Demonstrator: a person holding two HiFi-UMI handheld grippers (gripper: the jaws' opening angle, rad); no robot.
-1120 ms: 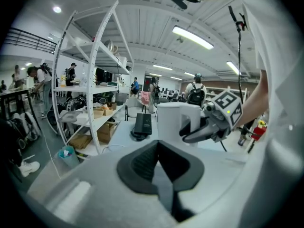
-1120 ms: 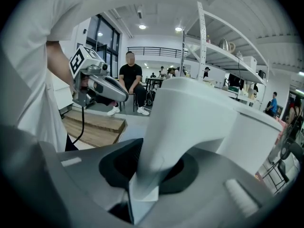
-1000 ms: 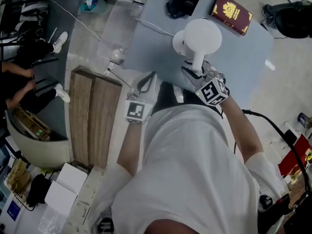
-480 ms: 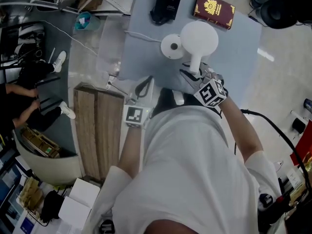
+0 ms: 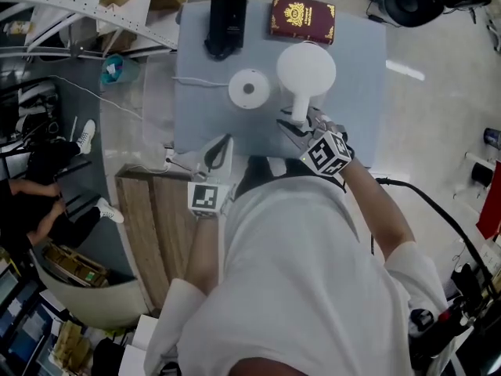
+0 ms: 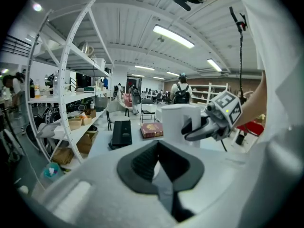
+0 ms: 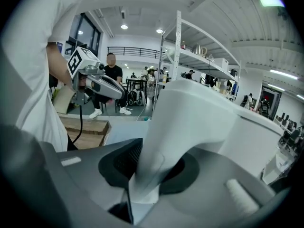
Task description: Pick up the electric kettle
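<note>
The white electric kettle hangs over the grey table, held by its handle. My right gripper is shut on that handle, which fills the gap between its jaws in the right gripper view. The kettle's round white base lies apart on the table, left of the kettle. My left gripper is at the table's near edge, open, with nothing between its pads. The left gripper view shows the kettle and the right gripper ahead.
A black device and a dark red book lie at the far side of the table. A white cable runs left from the base. A wooden bench stands at the left. A white shelf rack is beyond.
The kettle, held by the right gripper, has come away from its base, which now lies fully uncovered to its left. Both grippers have shifted along the table's near edge.
</note>
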